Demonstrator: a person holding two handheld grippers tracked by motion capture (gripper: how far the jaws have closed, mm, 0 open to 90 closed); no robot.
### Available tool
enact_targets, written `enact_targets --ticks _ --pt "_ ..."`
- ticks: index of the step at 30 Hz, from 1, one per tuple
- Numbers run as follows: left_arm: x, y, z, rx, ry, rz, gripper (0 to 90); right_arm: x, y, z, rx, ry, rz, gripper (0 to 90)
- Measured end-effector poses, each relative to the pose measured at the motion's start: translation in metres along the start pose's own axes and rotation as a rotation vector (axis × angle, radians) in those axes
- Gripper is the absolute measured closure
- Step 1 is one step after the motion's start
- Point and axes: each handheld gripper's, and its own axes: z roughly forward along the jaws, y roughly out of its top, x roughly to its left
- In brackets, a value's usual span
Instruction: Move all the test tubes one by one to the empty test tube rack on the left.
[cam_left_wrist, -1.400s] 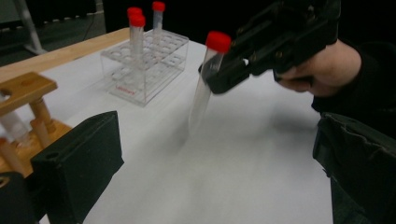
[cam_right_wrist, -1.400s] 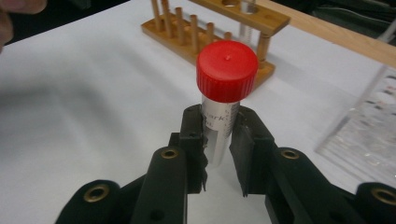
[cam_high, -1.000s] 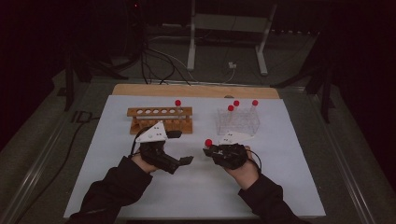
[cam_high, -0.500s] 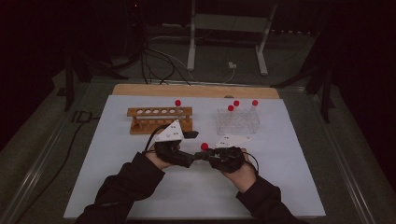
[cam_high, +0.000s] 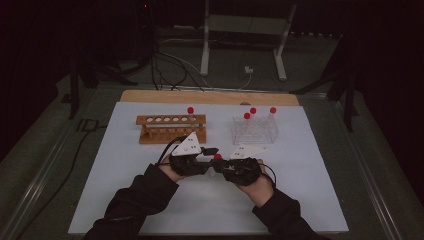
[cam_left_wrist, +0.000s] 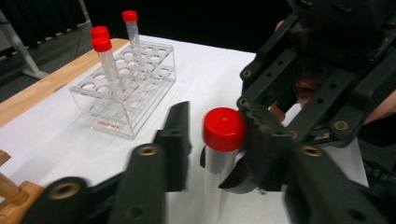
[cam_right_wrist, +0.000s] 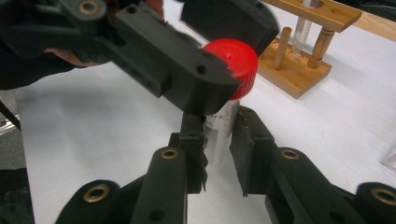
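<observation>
A: Two hand-held grippers meet over the white-covered desk (cam_high: 150, 200), on one clear plastic tube with a red screw cap (cam_left_wrist: 223, 135).
B: The right gripper (cam_right_wrist: 219, 144)?
A: Its jaws are clamped on the tube's body, holding it upright.
B: And the left gripper (cam_left_wrist: 212, 140)?
A: Its jaws have just been closing, now around the red cap.
B: Behind them?
A: A wooden tube rack (cam_high: 171, 128) and a clear plastic rack (cam_high: 254, 131).
</observation>
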Motion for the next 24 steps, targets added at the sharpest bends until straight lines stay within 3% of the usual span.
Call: enact_targets --ticks 2,11,24 --pt "0.000 0.000 0.000 0.002 -0.001 0.004 70.7 0.000 0.000 0.000 0.001 -0.002 0.002 75.1" --pt "0.001 0.002 -0.004 0.010 0.002 0.006 71.9 -0.001 -0.001 0.001 -0.010 0.009 0.003 73.3" --pt "0.024 0.000 -0.036 -0.013 0.115 -0.034 71.9 -0.003 0.001 -0.006 -0.046 -0.026 0.002 50.0"
